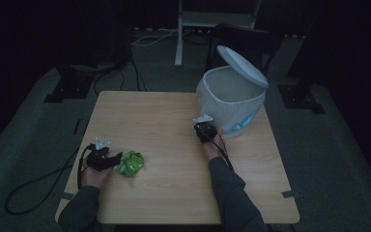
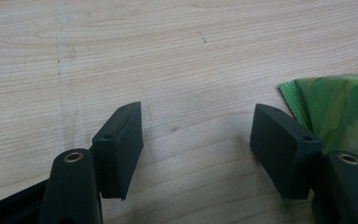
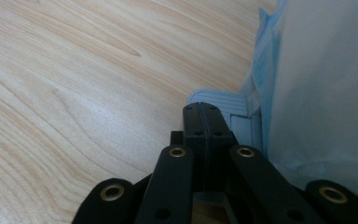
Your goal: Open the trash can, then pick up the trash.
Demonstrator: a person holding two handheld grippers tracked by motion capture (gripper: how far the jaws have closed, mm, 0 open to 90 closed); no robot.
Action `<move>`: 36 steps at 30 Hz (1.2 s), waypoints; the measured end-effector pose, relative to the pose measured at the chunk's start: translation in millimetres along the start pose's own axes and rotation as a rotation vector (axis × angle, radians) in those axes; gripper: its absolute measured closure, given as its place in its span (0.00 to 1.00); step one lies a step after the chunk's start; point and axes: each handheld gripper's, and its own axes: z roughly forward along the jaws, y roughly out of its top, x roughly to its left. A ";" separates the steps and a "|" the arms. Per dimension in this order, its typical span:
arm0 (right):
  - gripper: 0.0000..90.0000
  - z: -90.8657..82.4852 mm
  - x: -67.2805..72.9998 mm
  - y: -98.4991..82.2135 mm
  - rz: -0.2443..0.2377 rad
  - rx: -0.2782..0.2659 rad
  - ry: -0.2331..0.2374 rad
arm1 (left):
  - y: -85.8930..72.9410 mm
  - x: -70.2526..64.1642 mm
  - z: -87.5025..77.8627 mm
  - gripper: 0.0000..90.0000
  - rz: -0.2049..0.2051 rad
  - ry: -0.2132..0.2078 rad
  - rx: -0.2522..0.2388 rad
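Lower left in the high view, the green wrapper (image 1: 131, 164) lies on the tabletop just right of the spread left claw (image 1: 117, 157), while the right claw (image 3: 206, 122), pressed together, presses the bin (image 1: 232, 99) pedal (image 3: 219, 100).

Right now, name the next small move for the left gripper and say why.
Probably slide the left gripper sideways toward the crumpled green wrapper until it sits between the jaws, then close. The jaws stand wide open over bare table, with the wrapper just outside one jaw. The right gripper, jaws shut, presses at the pedal of the bin, whose lid is up.
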 end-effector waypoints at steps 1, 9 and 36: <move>1.00 1.1 0.3 -0.6 0.002 0.003 0.000 | 0.0 0.0 0.0 0.39 0.000 0.000 0.000; 1.00 1.4 -0.6 -1.1 0.010 0.001 0.004 | -0.1 -0.1 0.0 0.39 0.000 0.000 -0.001; 1.00 1.2 -0.5 -3.1 0.017 -0.013 0.001 | -0.9 5.1 -3.8 0.46 -0.031 -0.034 -0.009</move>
